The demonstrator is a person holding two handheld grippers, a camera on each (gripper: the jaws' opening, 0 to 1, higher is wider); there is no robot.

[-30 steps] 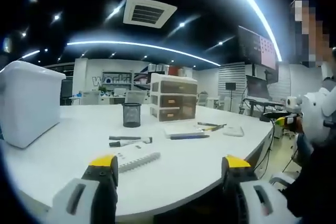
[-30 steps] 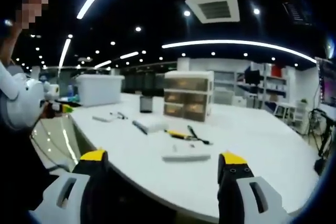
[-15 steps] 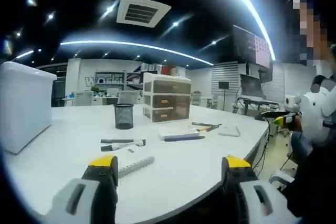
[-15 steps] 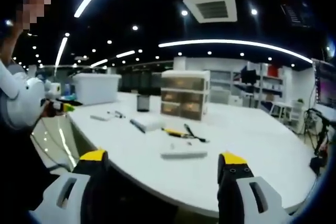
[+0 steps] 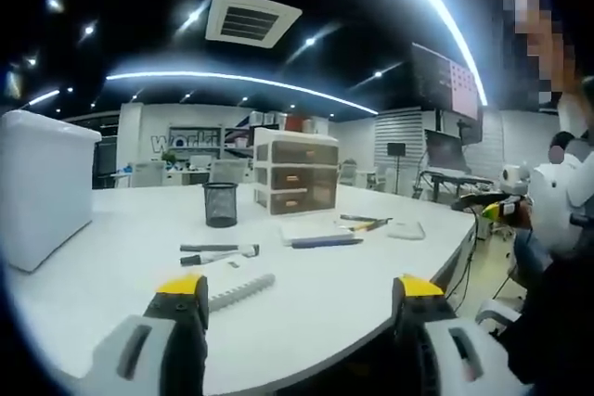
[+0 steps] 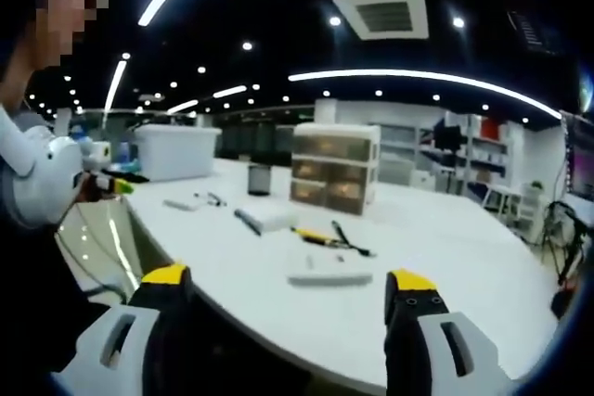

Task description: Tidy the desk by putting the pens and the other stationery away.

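- The left gripper [image 5: 295, 296] hangs above the near edge of the white desk [image 5: 353, 271], its yellow-tipped jaws spread wide with nothing between them.
- Just beyond its left jaw lies a white comb-like strip [image 5: 238, 292]; past that, two markers [image 5: 219, 253] lie side by side, nearer than the mesh pen cup [image 5: 220, 204].
- The mesh pen cup stands upright just left of the drawer unit [image 5: 295, 172].
- In front of the drawer unit a blue pen [image 5: 326, 242] rests by a white pad [image 5: 312, 229], with more pens [image 5: 365, 222] to its right.
- A white bin [image 5: 45, 185] sits far left of the cup.
- The right gripper [image 6: 288, 296] is equally spread and empty, short of the desk edge.
- Ahead of it lies a flat white case [image 6: 329, 274], with a yellow-handled tool [image 6: 316, 236] between the case and the drawer unit [image 6: 335, 166].
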